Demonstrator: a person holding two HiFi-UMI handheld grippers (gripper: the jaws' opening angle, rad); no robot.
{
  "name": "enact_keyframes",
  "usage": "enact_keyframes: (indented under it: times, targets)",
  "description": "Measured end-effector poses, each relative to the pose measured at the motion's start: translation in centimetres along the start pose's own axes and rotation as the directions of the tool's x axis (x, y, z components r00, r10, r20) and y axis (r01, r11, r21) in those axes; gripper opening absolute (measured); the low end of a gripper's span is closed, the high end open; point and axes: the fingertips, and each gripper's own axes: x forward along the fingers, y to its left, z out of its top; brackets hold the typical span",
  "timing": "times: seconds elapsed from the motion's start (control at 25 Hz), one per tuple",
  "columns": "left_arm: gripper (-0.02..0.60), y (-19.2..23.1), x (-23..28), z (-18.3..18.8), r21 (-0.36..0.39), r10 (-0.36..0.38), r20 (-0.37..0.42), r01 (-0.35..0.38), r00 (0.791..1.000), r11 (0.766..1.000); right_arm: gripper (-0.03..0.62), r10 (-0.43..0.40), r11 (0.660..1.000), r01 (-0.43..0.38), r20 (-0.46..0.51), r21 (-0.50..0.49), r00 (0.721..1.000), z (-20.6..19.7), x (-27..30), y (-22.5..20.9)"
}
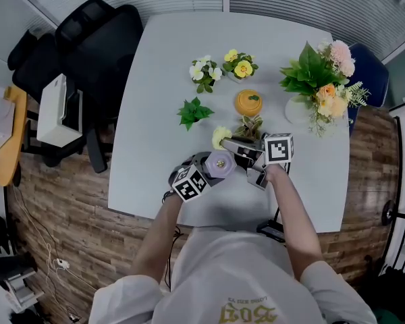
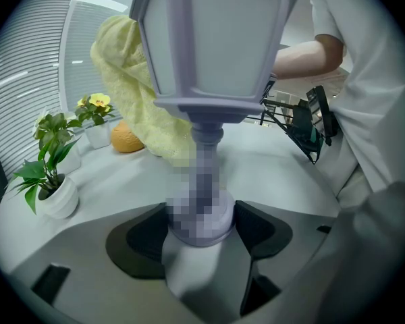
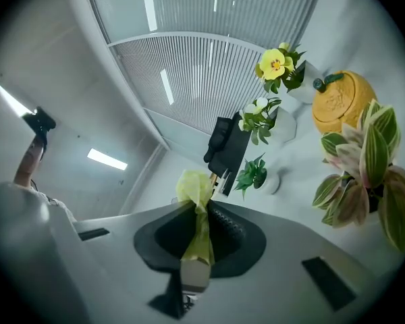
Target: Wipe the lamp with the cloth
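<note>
A pale lilac lantern-style lamp (image 2: 209,52) stands on the white table. My left gripper (image 2: 201,227) is shut on the lamp's round base, a dark pad on each side of it. In the head view the lamp (image 1: 220,163) shows from above, between my left gripper (image 1: 197,175) and my right gripper (image 1: 246,155). My right gripper (image 3: 197,238) is shut on a yellow cloth (image 3: 197,214), pinched between its pads. The cloth (image 2: 135,90) hangs against the far side of the lamp's shade, and in the head view the cloth (image 1: 220,136) shows just beyond the lamp.
On the table (image 1: 155,113) stand small potted plants (image 1: 194,111), white and yellow flower pots (image 1: 239,64), an orange pumpkin-shaped jar (image 1: 248,102), a striped-leaf plant (image 3: 364,167) and a large bouquet (image 1: 322,79). A black office chair (image 1: 94,46) stands at the left.
</note>
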Motion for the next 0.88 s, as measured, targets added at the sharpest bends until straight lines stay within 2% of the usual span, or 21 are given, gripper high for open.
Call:
enact_keyframes:
  times: [0.28, 0.52, 0.88]
  targets:
    - [0.308, 0.0, 0.0, 0.0, -0.002, -0.001, -0.001, 0.001, 1.000, 1.000, 0.052, -0.007, 1.000, 0.007, -0.014, 0.003, 1.000, -0.1, -0.4, -0.4]
    - [0.308, 0.1, 0.0, 0.0, -0.002, -0.001, -0.002, 0.001, 1.000, 1.000, 0.052, -0.057, 0.996, 0.049, -0.097, -0.078, 0.994, -1.5, -0.4, -1.1]
    - [0.308, 0.1, 0.0, 0.0, -0.004, -0.002, -0.004, 0.002, 1.000, 1.000, 0.051, 0.000, 0.999, -0.004, -0.107, -0.039, 0.994, -1.6, -0.2, -0.9]
